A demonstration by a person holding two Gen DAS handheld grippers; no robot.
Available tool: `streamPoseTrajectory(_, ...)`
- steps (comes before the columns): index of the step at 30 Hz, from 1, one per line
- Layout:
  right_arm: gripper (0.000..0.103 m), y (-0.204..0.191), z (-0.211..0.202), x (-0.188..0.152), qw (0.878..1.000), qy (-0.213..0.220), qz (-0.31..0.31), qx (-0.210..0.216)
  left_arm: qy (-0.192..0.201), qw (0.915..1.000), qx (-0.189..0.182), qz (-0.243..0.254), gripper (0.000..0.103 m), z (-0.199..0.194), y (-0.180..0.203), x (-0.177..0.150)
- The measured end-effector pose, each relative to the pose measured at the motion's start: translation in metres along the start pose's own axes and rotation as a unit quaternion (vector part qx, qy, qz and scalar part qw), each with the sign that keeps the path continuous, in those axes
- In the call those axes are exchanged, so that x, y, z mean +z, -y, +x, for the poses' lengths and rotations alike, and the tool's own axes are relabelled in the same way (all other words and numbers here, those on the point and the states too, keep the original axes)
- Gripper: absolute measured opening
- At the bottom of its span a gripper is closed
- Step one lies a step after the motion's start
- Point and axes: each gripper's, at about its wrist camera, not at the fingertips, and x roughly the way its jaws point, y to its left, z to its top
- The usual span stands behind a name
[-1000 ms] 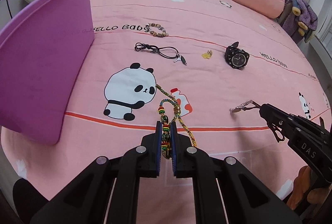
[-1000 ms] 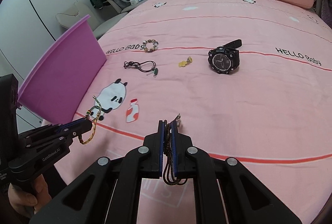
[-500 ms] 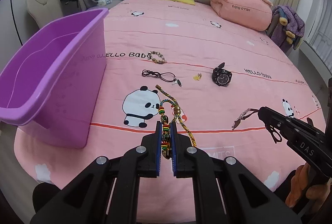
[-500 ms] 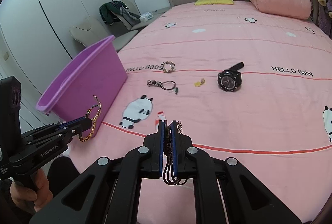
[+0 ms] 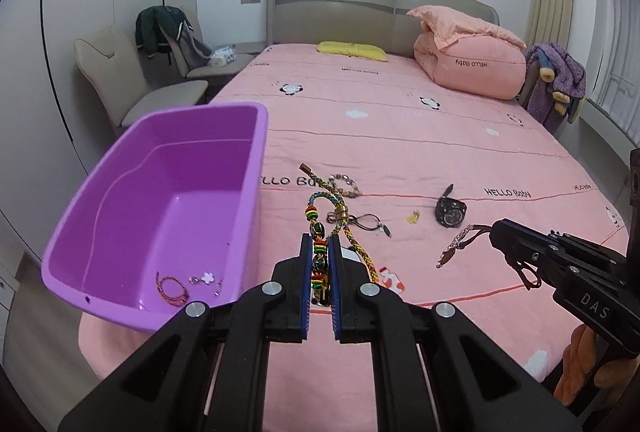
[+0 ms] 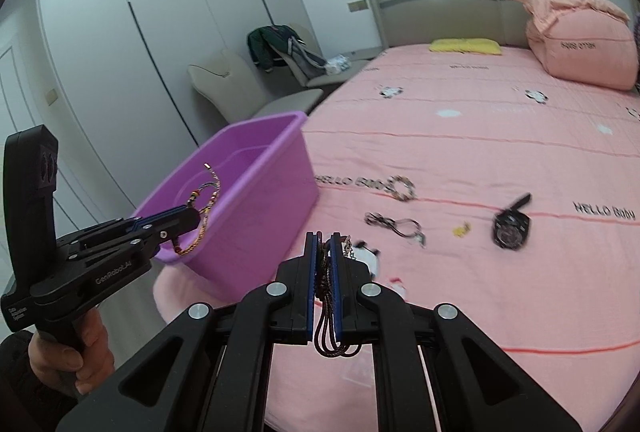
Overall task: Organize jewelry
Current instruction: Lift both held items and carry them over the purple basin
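Purple plastic tub (image 5: 256, 160) at the near left corner of the pink bed (image 5: 440, 136), a few small trinkets on its floor. Left gripper (image 5: 320, 268) clamped on a multicoloured braided bracelet (image 5: 320, 208), raised beside the tub; right gripper (image 6: 324, 264) clamped on a dark cord bracelet (image 6: 332, 332). On the bed lie a black watch (image 5: 451, 213), beaded bracelet (image 5: 345, 185), black cord necklace (image 5: 368, 222) and a small yellow piece (image 5: 413, 217)

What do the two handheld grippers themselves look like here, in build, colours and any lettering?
Both are matte black plastic with angular, cut-out arms, silver round pivot bolts and blue pads lining the jaws. The left gripper carries white "GenRobot.AI" lettering on its body and a tall black upright block. The right gripper shows white "DAS" lettering. No cables show.
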Motion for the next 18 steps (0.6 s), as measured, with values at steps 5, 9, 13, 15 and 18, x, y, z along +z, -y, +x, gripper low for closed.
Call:
streamPoseTrajectory(5, 0.007, -0.041, 0.02, 0.03, 0.999, 0.011, -0.024, 0.028, 0.013, 0.9998, 0.01, -0.008, 0.008, -0.006, -0.043, 0.021)
streamPoseTrajectory(9, 0.007, -0.073, 0.04, 0.052, 0.998, 0.015, -0.036, 0.051, 0.014, 0.9996, 0.022, -0.014, 0.008, -0.004, -0.078, 0.033)
streamPoseTrajectory(13, 0.007, -0.1, 0.065, 0.067, 0.996, 0.009, -0.049, 0.07, 0.006, 0.9988, 0.033, -0.035, 0.008, 0.005, -0.114, 0.038)
streamPoseTrajectory(15, 0.007, -0.113, 0.082, 0.072, 0.996, 0.0, -0.053, 0.078, 0.001, 0.9981, 0.043, -0.043, 0.008, 0.012, -0.128, 0.038)
streamPoseTrajectory(18, 0.007, -0.13, 0.105, 0.076, 0.994, -0.015, -0.06, 0.085, -0.012, 0.9972, 0.053, -0.052, 0.008, 0.023, -0.149, 0.036)
